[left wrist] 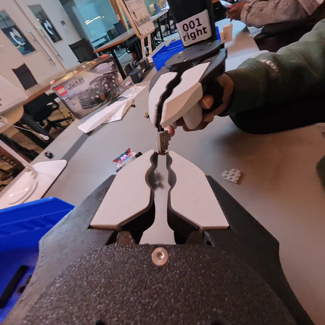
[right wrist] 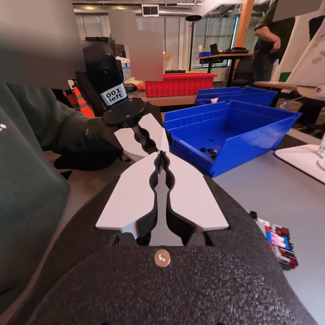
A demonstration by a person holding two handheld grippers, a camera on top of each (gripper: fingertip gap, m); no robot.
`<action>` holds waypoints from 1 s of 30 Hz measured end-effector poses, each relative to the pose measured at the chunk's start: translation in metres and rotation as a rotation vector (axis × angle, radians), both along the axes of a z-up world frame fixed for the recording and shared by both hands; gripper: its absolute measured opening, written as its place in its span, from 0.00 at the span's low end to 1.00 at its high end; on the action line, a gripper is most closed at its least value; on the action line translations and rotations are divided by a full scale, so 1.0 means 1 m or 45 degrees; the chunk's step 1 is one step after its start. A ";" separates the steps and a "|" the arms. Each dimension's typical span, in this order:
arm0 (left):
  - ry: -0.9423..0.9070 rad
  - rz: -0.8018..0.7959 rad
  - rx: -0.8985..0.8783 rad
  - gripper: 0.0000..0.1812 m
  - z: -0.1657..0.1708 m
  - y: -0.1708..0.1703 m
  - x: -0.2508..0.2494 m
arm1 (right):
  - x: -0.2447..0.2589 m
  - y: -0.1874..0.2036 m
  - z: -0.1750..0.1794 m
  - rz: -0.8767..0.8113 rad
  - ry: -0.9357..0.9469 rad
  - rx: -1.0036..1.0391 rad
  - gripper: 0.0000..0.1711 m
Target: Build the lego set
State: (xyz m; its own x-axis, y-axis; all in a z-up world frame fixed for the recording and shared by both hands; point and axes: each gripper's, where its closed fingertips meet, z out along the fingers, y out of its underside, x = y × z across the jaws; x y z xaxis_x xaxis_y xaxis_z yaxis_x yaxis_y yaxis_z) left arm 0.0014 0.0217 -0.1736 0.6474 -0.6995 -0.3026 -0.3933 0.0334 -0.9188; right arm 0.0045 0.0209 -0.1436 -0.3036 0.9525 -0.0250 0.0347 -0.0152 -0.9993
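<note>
The right gripper [left wrist: 161, 129] is clamped on a thin black piece joined to a small grey studded plate [left wrist: 163, 142], whose lower edge sits between the narrowly parted tips of the left gripper [left wrist: 161, 153], above the smooth grey table [left wrist: 263, 175]. Whether those tips grip it, I cannot tell. Keeping the flat, hard plastic plate square to the white fingers should stop it twisting.

Both grippers meet tip to tip

The right gripper [left wrist: 159, 125] points down, fingers pinched together; the left gripper [left wrist: 161, 153] reaches up beneath it, fingers slightly parted.
</note>
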 end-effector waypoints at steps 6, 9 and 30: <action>0.128 0.034 0.239 0.07 0.010 -0.002 0.002 | 0.004 -0.012 0.006 -0.107 0.085 0.472 0.02; 0.154 0.006 0.322 0.05 0.015 -0.007 0.007 | 0.004 -0.019 0.006 -0.131 0.104 0.622 0.02; 0.378 0.682 0.398 0.03 0.023 0.044 -0.095 | 0.006 0.063 -0.010 -0.336 -0.105 -0.306 0.02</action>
